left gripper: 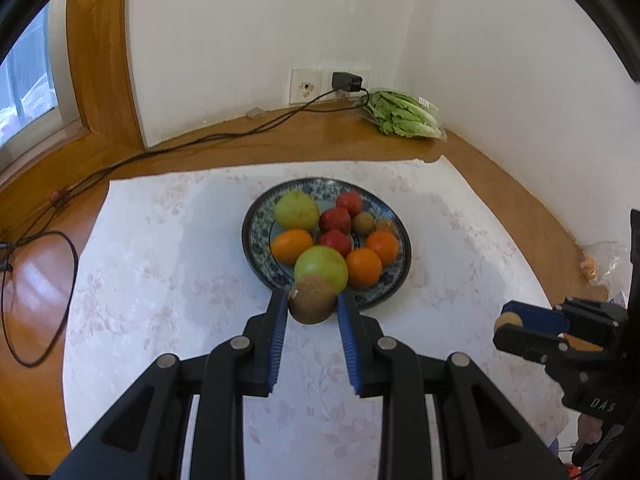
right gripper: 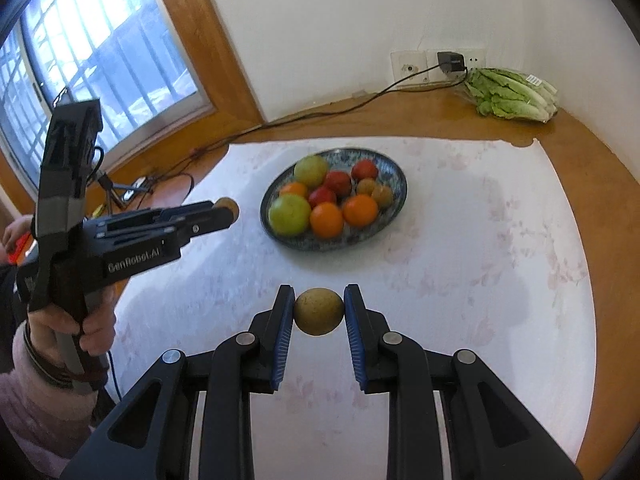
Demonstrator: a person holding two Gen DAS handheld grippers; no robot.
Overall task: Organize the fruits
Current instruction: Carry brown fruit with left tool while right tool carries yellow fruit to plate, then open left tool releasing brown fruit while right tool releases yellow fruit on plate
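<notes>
Left claw (left gripper: 313,305) gripped brown fruit (left gripper: 313,299); right claw (right gripper: 319,312) gripped tan fruit (right gripper: 319,311); both above bench (right gripper: 460,264), near plate (right gripper: 394,176)

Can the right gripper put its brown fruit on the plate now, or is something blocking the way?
Probably yes. The right gripper holds its brown fruit above bare cloth, facing the plate; the left gripper is off to the side.

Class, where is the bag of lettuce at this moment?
In both wrist views the bag of lettuce lies at the far right corner of the wooden counter, against the wall, beside the plugged-in charger.
</notes>
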